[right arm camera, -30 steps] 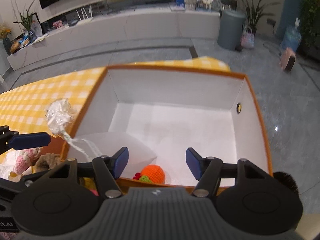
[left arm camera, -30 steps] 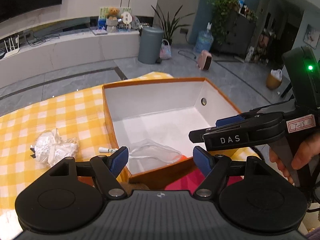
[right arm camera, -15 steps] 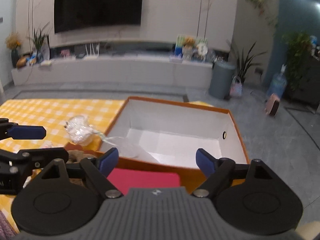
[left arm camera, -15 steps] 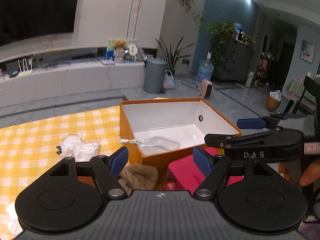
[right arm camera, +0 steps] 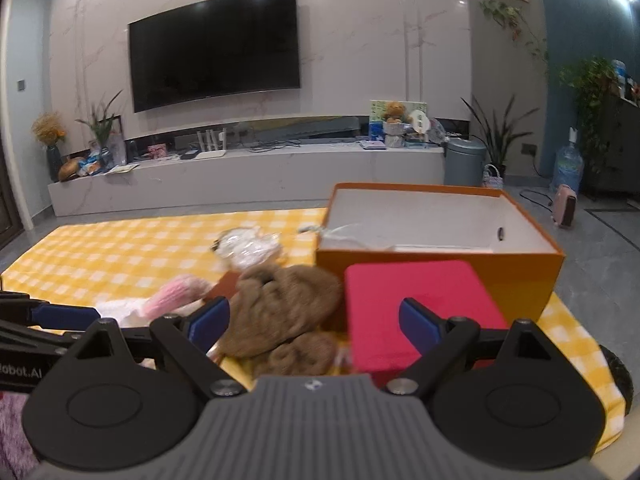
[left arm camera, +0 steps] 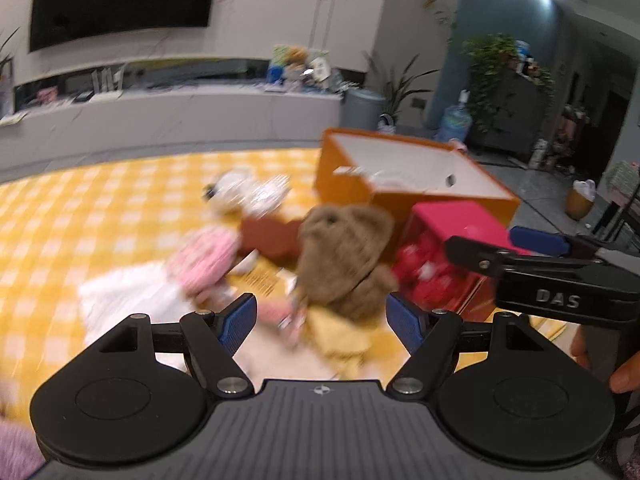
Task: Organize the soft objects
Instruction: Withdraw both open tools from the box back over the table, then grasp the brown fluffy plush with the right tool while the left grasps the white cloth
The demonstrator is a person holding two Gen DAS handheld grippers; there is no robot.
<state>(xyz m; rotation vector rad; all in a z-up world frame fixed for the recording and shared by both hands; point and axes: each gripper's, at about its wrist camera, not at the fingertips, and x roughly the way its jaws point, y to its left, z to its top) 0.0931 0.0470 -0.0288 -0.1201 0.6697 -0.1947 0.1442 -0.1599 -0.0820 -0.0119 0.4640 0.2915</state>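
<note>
A pile of soft things lies on the yellow checked cloth (left arm camera: 100,216): a brown woolly piece (left arm camera: 340,252), a pink knitted toy (left arm camera: 204,256), white cloth (left arm camera: 128,300) and a red soft thing (left arm camera: 424,272). My left gripper (left arm camera: 322,316) is open and empty, low in front of the brown piece. My right gripper (right arm camera: 314,320) is open and empty, near the brown piece (right arm camera: 280,312) and a red box (right arm camera: 412,300). The open orange box (right arm camera: 440,268) stands behind; its inside is mostly hidden.
A crinkly clear plastic bag (right arm camera: 248,246) lies left of the orange box, and plastic hangs over the box's rim. The right gripper shows at the right of the left wrist view (left arm camera: 560,276). The table edge and floor lie to the right.
Both grippers have drawn back and down from above the orange box to the pile of soft things in front of it. The left wrist view is blurred by motion.
</note>
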